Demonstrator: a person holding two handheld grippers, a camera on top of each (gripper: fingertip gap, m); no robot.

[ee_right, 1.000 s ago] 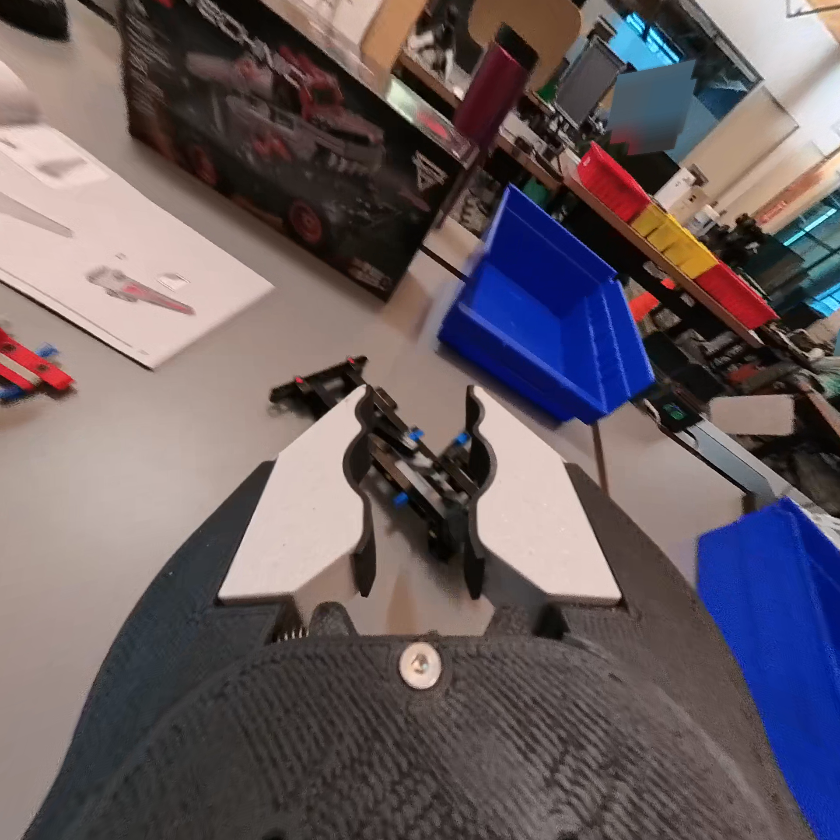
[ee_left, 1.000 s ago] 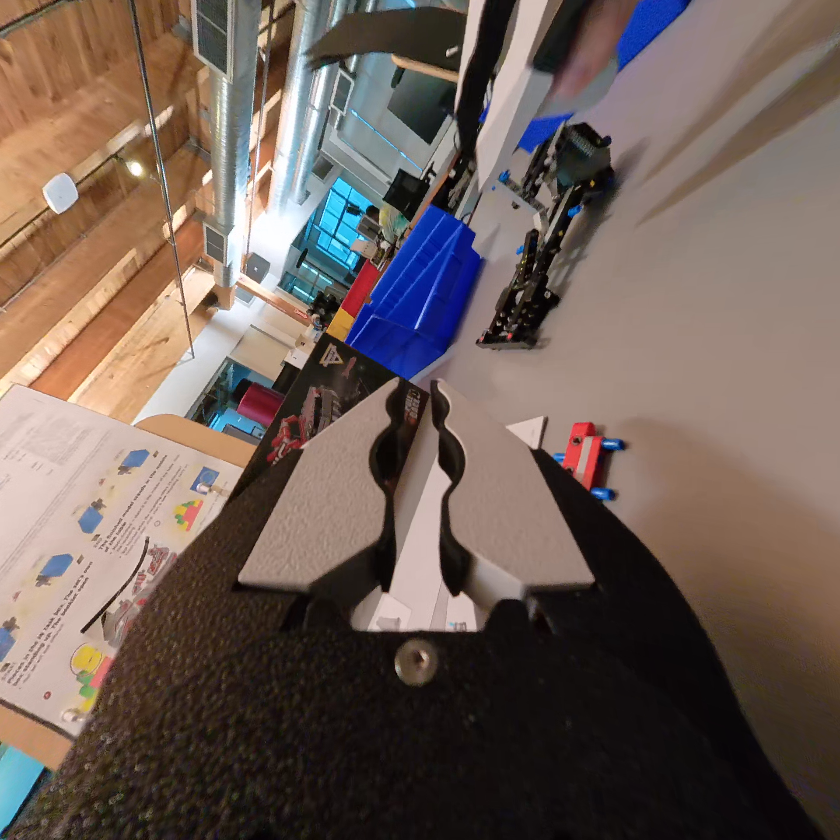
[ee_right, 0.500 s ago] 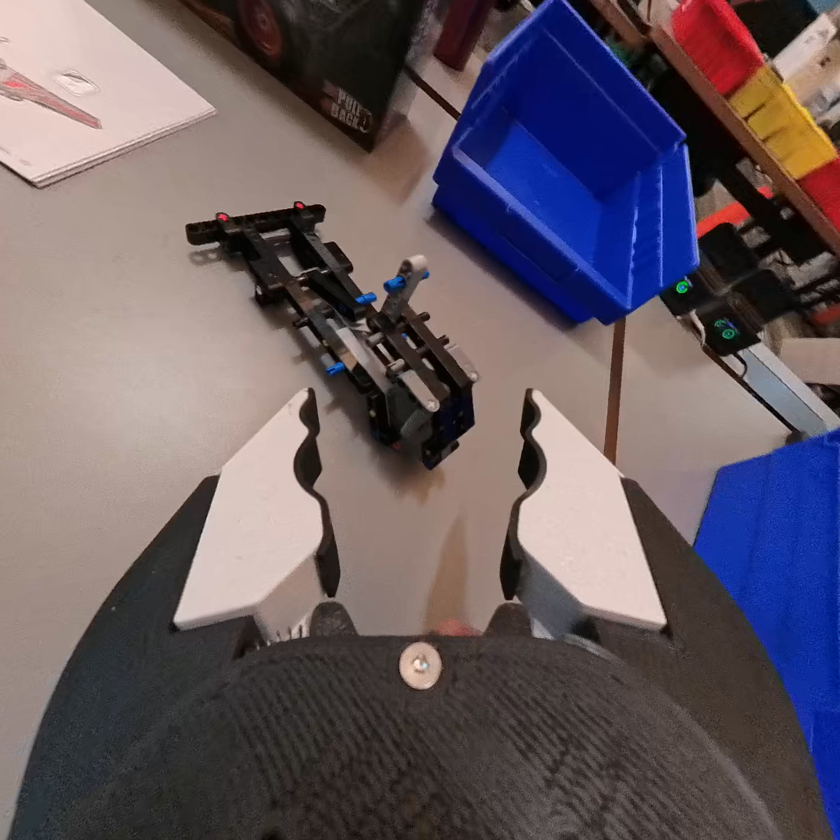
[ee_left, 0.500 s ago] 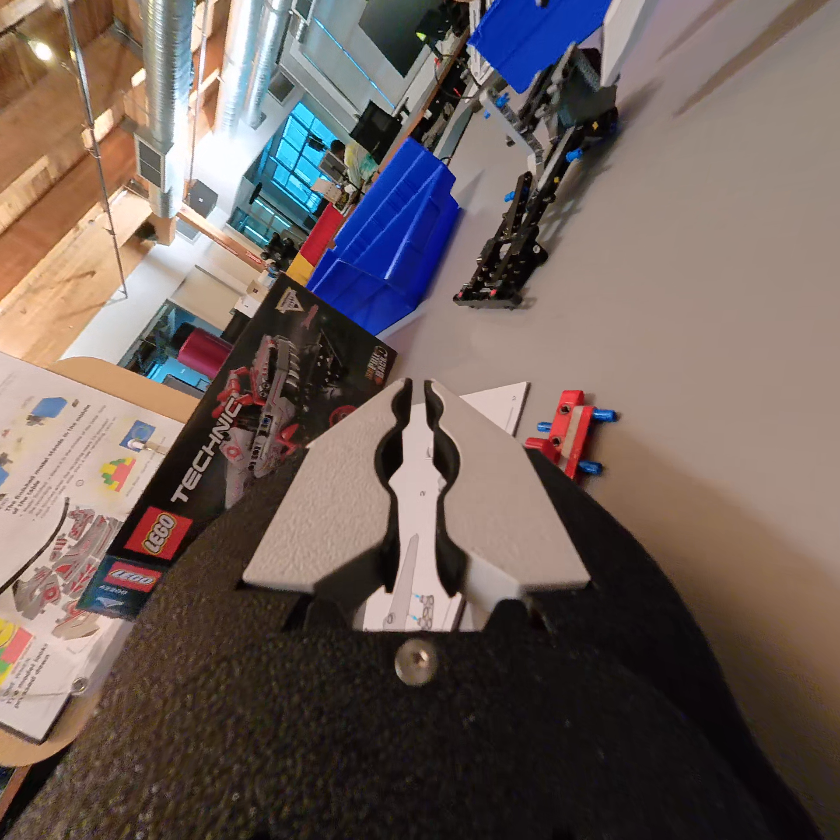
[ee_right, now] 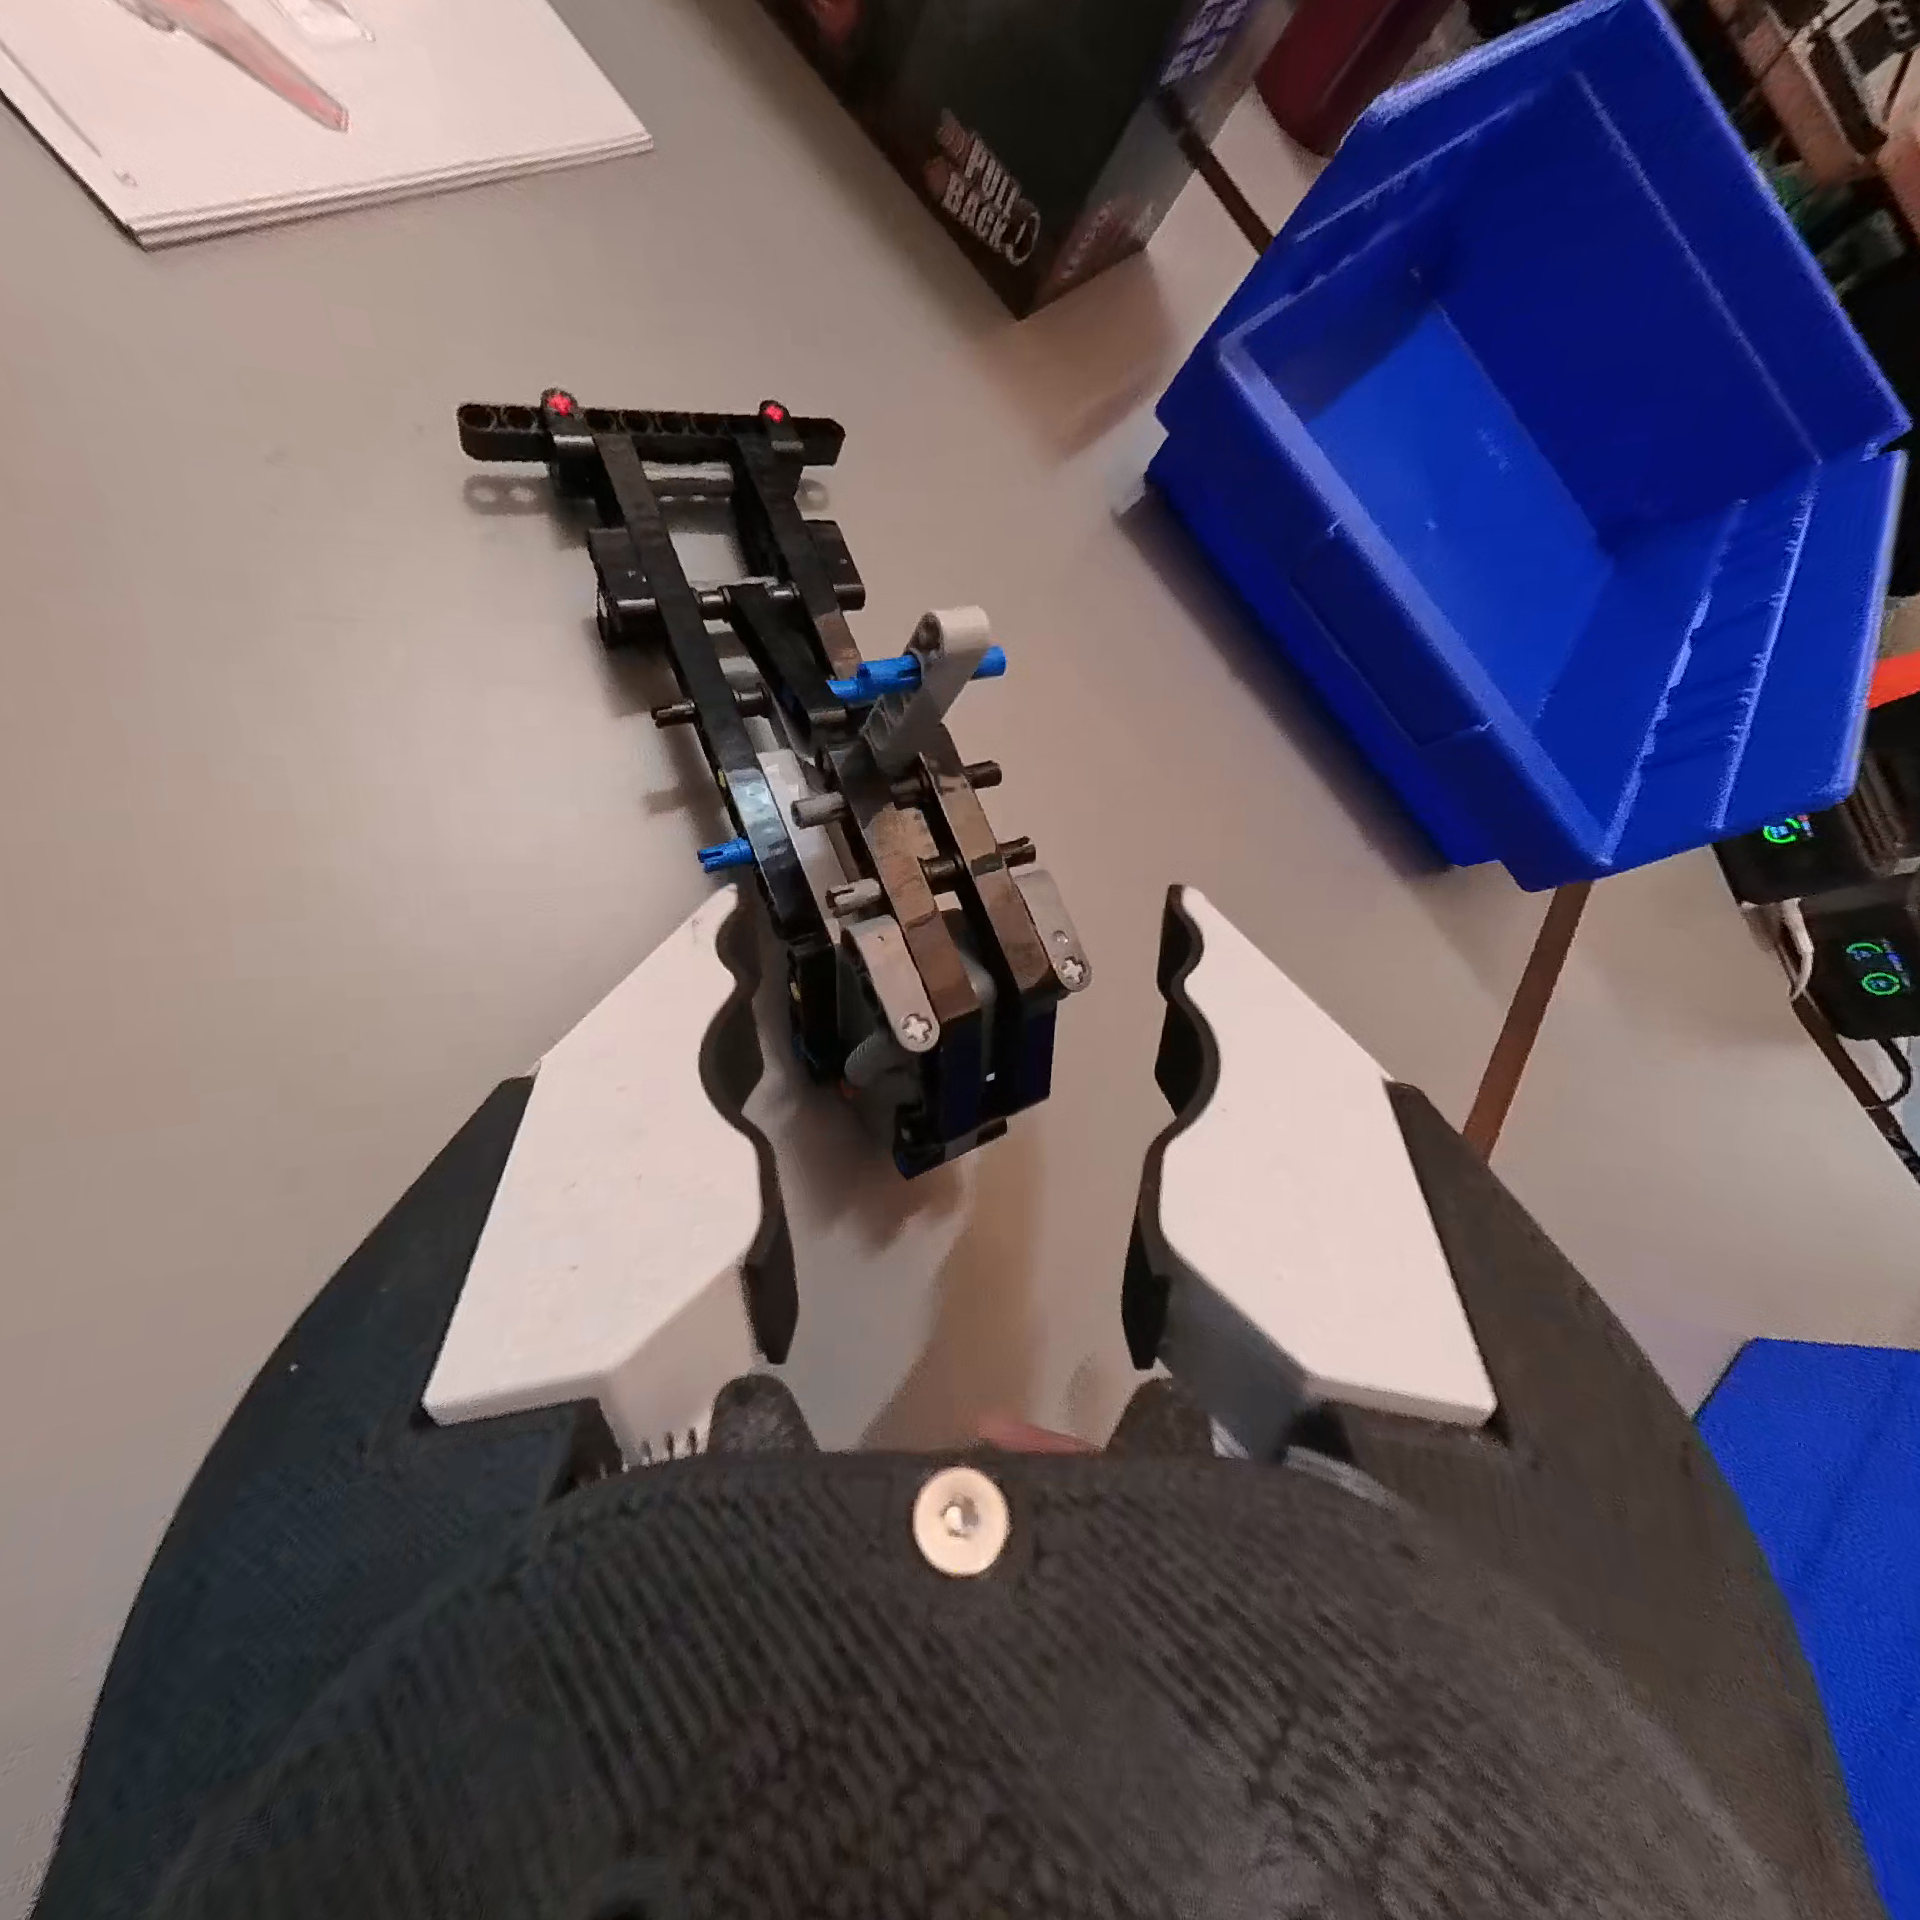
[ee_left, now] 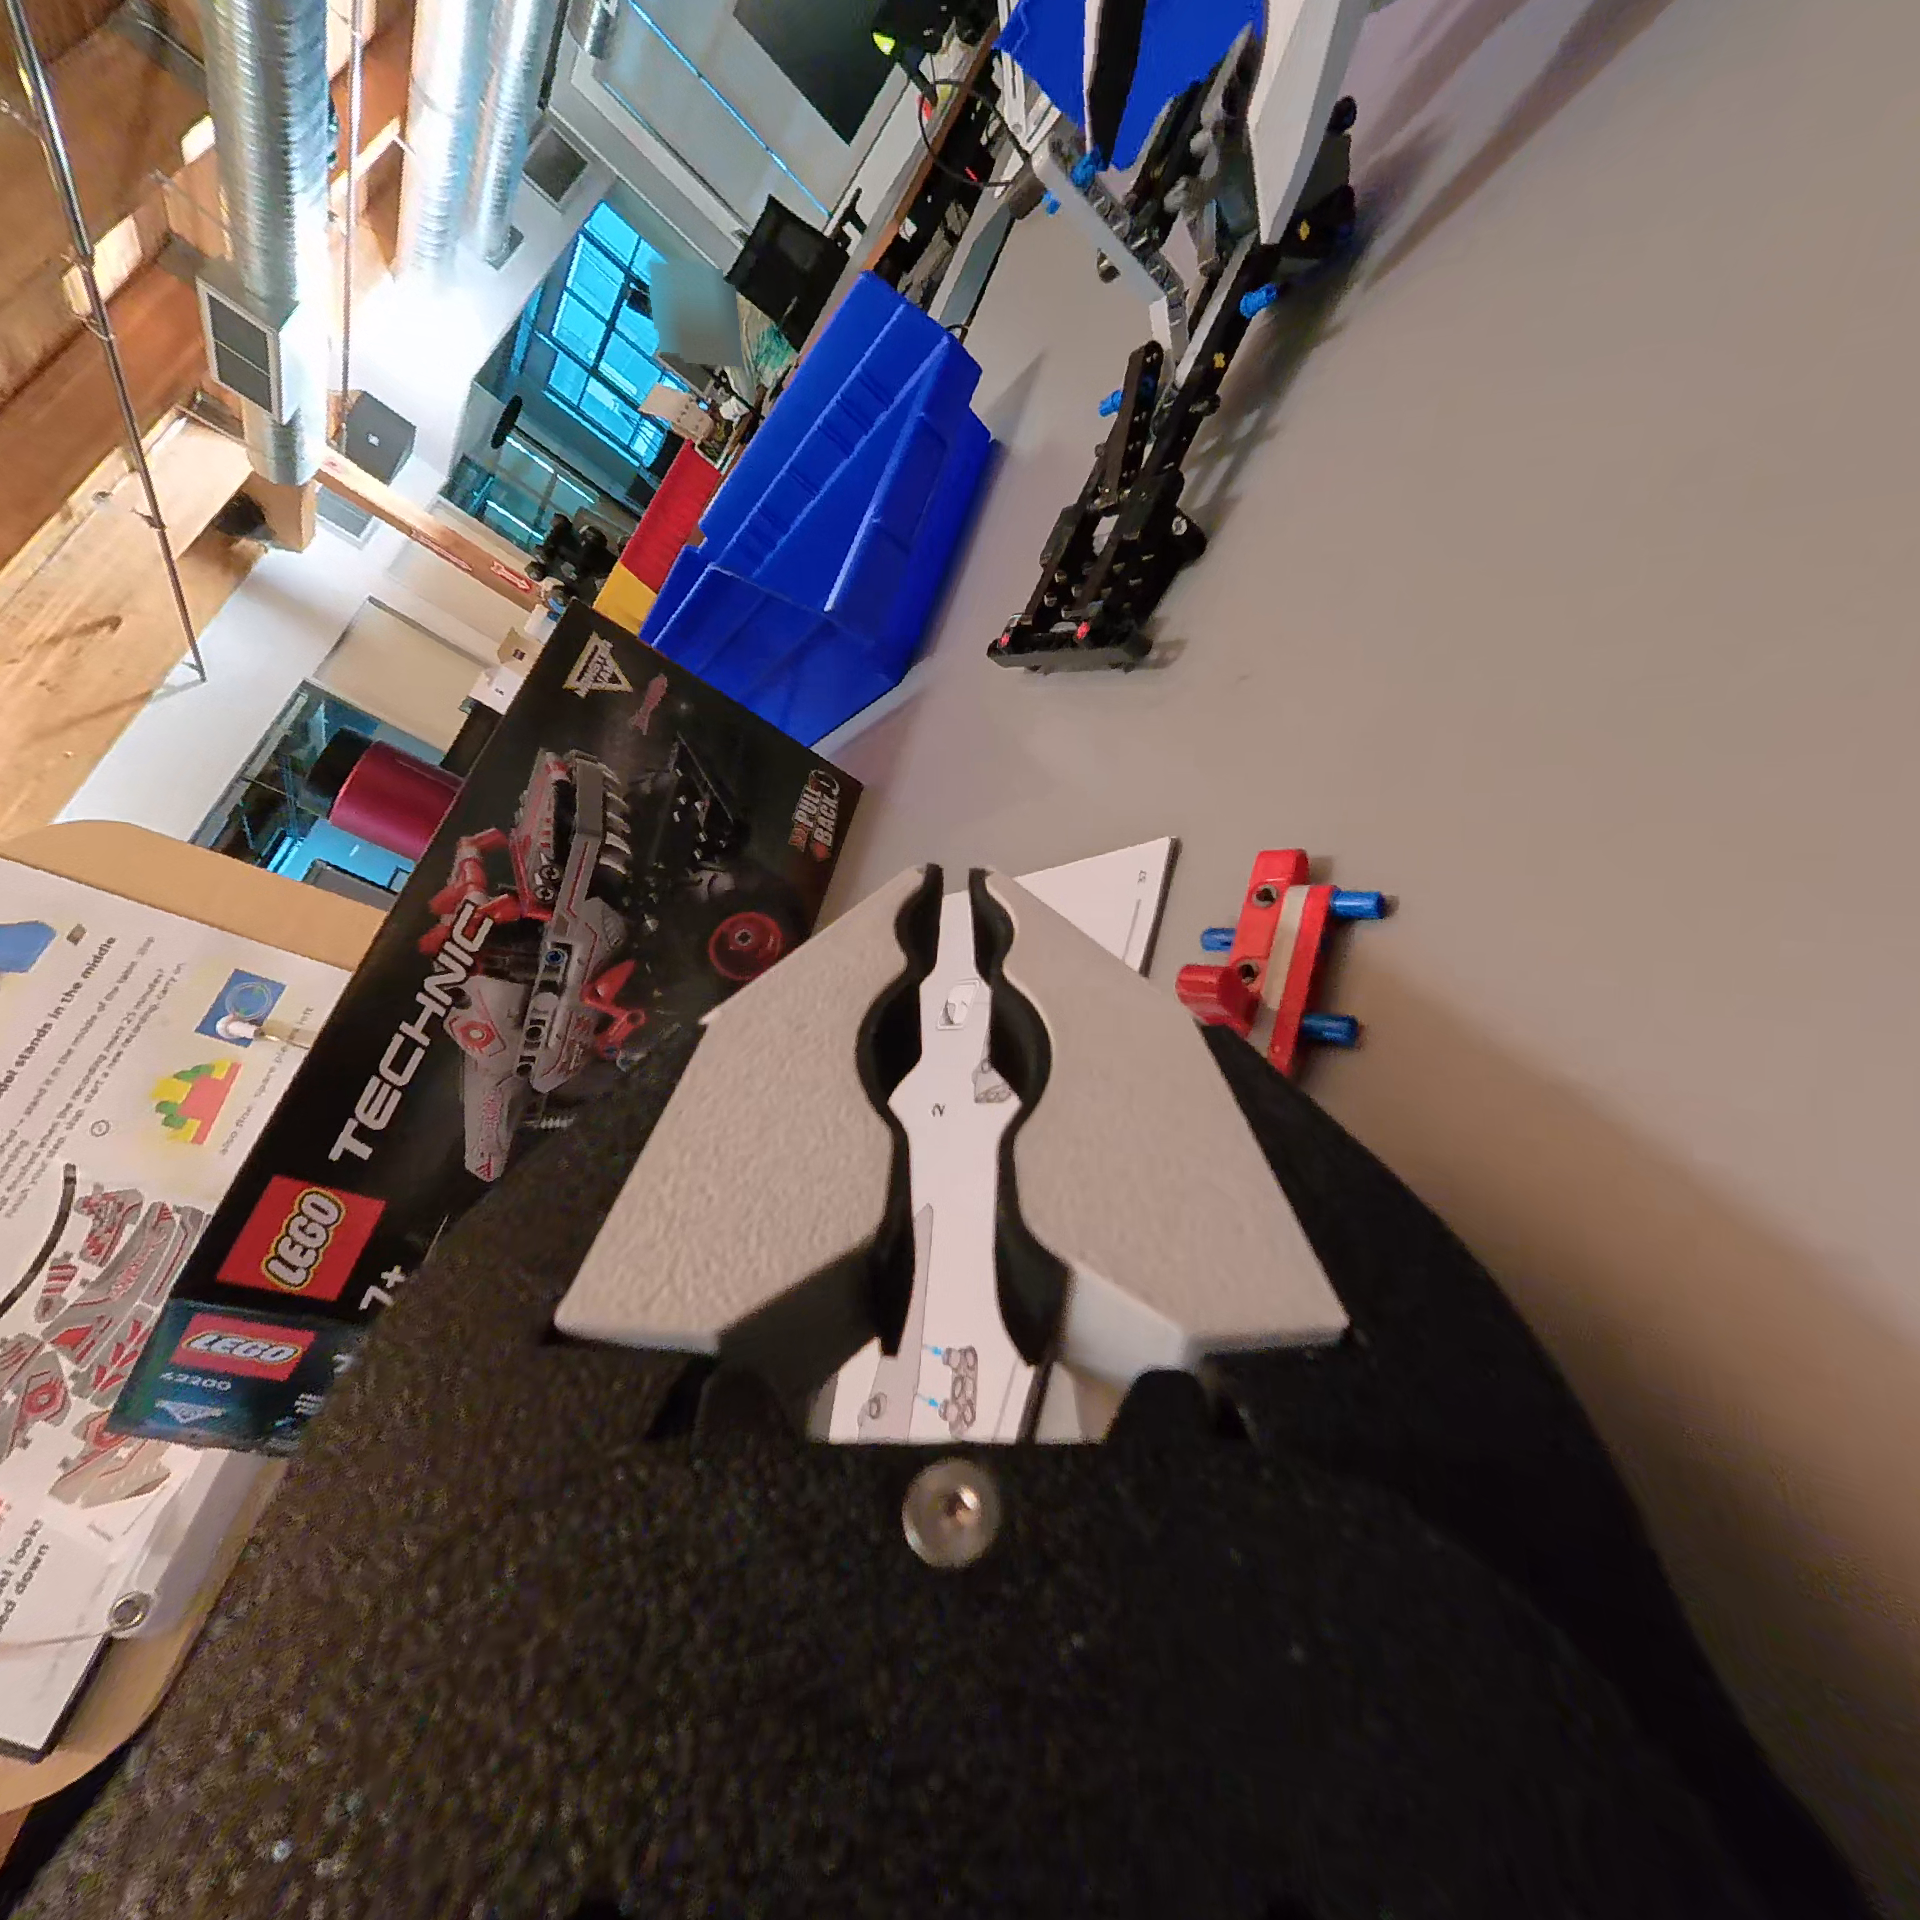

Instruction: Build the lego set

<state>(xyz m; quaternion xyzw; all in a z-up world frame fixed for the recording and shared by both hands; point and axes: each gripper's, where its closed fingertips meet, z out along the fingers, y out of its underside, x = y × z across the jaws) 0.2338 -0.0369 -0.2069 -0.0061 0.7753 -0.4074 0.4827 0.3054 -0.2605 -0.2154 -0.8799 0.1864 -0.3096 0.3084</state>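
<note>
Released since 1 s ago: right gripper (ee_right: 951, 1049), then nipped round the black chassis (ee_right: 800, 748), now spread wide w/ nothing held, chassis rear end lying between its fingers (ee_right: 613, 1153) on the grey table (ee_right: 260, 675). Left gripper (ee_left: 954, 894) nearly closed both then & now, only a thin slit at the tips, nothing gripped; hangs over the open instruction booklet (ee_left: 1117, 894).

Progress, judged: early-to-mid. Done: 1 long chassis frame w/ pull-back block, grey lever, blue pins. Left: 1 red sub-assembly (ee_left: 1262, 966) w/ blue pins, apart from chassis, not yet joined; no wheels or bodywork seen.

Count: 1 chassis, 1 red sub-assy, 1 booklet, 1 set box (ee_left: 582, 987), 1 blue bin (ee_right: 1558, 468) near chassis, part of a 2nd at right edge.
</note>
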